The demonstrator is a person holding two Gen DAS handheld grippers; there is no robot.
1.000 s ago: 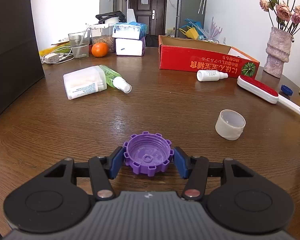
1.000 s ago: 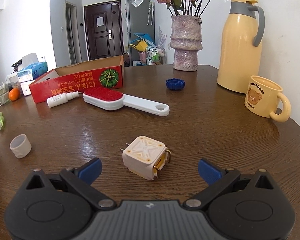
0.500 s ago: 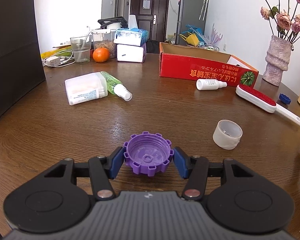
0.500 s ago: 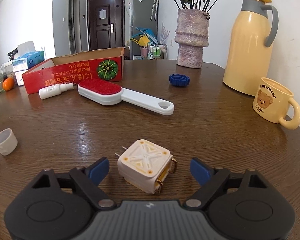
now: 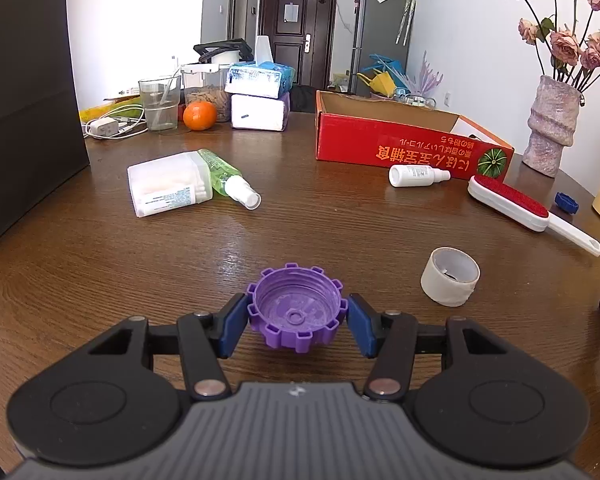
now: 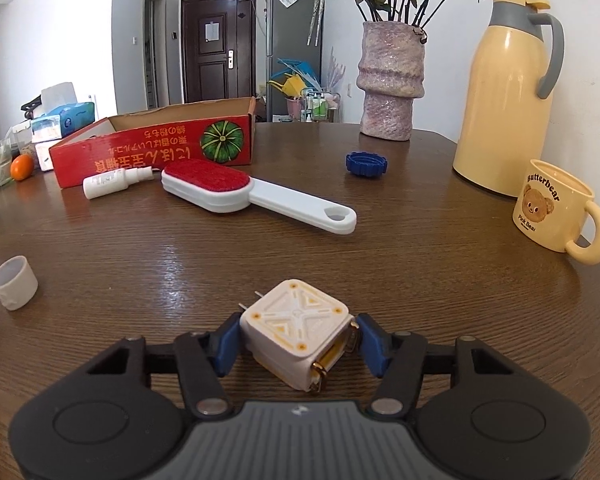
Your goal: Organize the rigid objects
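My left gripper [image 5: 297, 323] is shut on a purple toothed bottle cap [image 5: 296, 312], held open side up just above the wooden table [image 5: 300, 216]. My right gripper [image 6: 298, 342] is shut on a white cube charger plug [image 6: 298, 334] with yellow trim, its prongs pointing away to the left. The open red cardboard box [image 5: 408, 146] stands at the back; it also shows in the right wrist view [image 6: 156, 148].
On the table lie a white cup [image 5: 450, 276], a red-and-white lint brush [image 6: 252, 194], a small white bottle [image 6: 114, 180], a blue cap [image 6: 366, 164], a cotton swab box [image 5: 168, 188] and a green spray bottle [image 5: 230, 180]. A vase [image 6: 392, 84], thermos [image 6: 508, 92] and mug [image 6: 556, 206] stand right.
My right gripper moved forward around the charger plug and closed on it. My left gripper kept hold of the purple cap and shifted slightly.
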